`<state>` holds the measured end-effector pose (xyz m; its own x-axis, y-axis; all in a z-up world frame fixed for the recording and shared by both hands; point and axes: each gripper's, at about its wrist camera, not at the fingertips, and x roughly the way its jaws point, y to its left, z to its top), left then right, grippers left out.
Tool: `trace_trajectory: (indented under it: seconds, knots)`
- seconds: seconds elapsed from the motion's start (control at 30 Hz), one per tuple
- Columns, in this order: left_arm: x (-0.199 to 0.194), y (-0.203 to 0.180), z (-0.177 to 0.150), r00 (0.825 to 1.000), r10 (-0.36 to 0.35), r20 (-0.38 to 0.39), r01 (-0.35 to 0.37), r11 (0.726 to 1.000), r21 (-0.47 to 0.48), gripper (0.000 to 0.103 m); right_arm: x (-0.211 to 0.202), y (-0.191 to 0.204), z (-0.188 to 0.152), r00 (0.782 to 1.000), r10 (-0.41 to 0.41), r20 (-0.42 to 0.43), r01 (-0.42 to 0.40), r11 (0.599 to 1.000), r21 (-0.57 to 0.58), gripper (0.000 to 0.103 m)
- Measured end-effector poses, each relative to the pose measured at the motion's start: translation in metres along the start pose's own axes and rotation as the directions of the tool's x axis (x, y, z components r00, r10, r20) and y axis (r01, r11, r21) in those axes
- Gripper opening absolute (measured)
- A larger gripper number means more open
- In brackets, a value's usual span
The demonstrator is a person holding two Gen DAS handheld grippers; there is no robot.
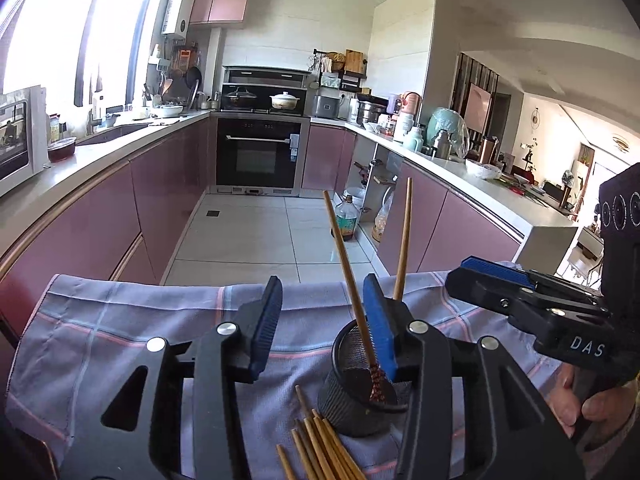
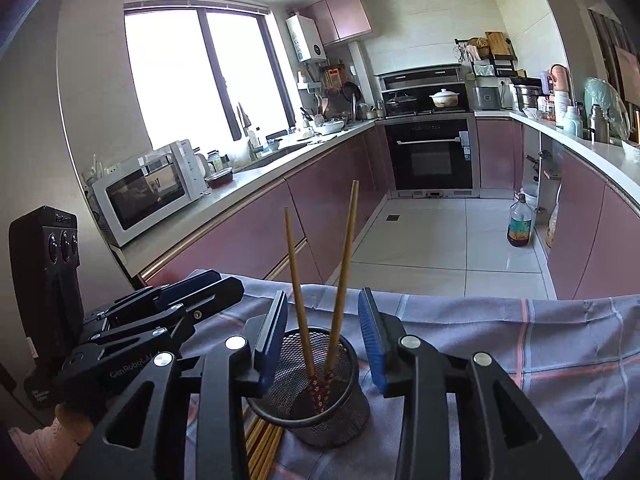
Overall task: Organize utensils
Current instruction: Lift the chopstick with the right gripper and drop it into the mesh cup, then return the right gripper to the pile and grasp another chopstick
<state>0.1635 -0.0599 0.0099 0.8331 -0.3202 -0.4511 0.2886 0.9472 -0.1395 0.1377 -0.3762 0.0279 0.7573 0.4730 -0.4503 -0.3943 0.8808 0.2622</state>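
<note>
Kitchen with pink cabinets (image 2: 320, 208); checked cloth (image 2: 520, 344) over the work surface. Mesh cup (image 2: 320, 404) holds two chopsticks (image 2: 298, 292) upright; loose chopsticks (image 1: 320, 448) lie beside it. Light, stiff and probably slippery: pinch mid-shaft. Left gripper (image 1: 320, 324) and right gripper (image 2: 324, 344) both open, holding nothing.

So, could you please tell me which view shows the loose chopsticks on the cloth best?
The left wrist view: the loose chopsticks fan out unobstructed. In the right wrist view they sit mostly hidden behind the mesh cup.
</note>
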Motion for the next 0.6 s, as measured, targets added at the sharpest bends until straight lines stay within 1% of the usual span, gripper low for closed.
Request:
trace_trajectory:
  seconds: [0.13,0.23,0.3,0.4,0.5,0.6]
  knots:
    - [-0.027,0.013,-0.010,1.000,0.013,-0.011,-0.013,1.000,0.010,0.050,-0.017,0.018,-0.010,0.999,0.050,-0.002,-0.050,0.998,-0.044,0.038]
    - [-0.042,0.025,-0.027,0.999,0.030,-0.044,-0.030,0.999,0.019,0.052,-0.023,0.031,-0.026,0.996,0.082,-0.041,-0.085,0.993,-0.081,0.039]
    - [-0.046,0.033,-0.042,0.995,0.034,-0.089,-0.032,0.999,0.024,0.052,-0.021,0.034,-0.041,0.991,0.098,-0.087,-0.105,0.991,-0.082,0.039]
    - [-0.047,0.045,-0.073,0.983,0.042,-0.178,-0.038,0.999,0.026,0.053,-0.009,0.037,-0.066,0.980,0.095,-0.176,-0.111,0.991,-0.080,0.039]
    - [-0.043,0.056,-0.102,0.966,0.041,-0.255,-0.041,0.999,0.006,0.052,0.008,0.040,-0.087,0.960,0.089,-0.264,-0.111,0.991,-0.071,0.039]
    - [-0.041,0.063,-0.123,0.952,0.025,-0.304,-0.032,0.999,-0.017,0.052,0.020,0.042,-0.103,0.944,0.078,-0.319,-0.103,0.993,-0.063,0.039]
